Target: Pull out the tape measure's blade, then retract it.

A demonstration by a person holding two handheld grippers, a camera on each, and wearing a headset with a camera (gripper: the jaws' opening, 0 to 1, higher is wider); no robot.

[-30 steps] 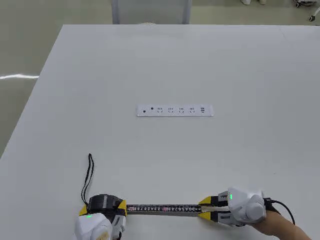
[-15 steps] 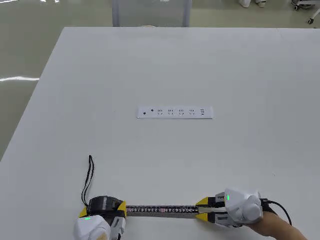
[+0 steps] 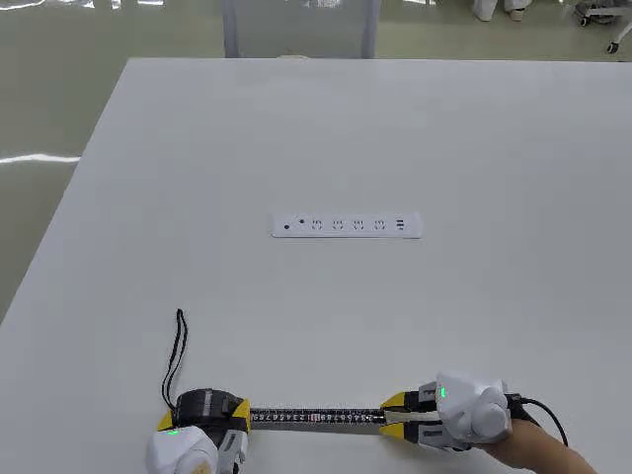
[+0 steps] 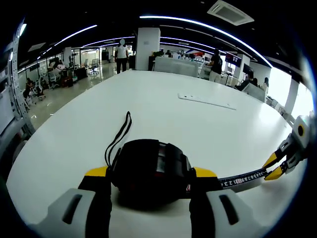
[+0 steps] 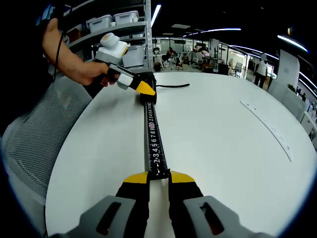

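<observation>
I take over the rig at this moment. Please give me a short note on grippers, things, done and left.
Left gripper shut on the tape measure case, at the near edge of the table.
Right gripper shut on the end of the blade, which lies stretched along the table between them.
Done: blade pulled out.
Left: guide it back into the case, then release.

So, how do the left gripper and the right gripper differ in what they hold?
The left gripper clamps the black tape measure case; the right gripper pinches the blade's end. The left gripper's fingers stand wide apart around the case; the right gripper's fingers are almost together. Both have yellow tips.
</observation>
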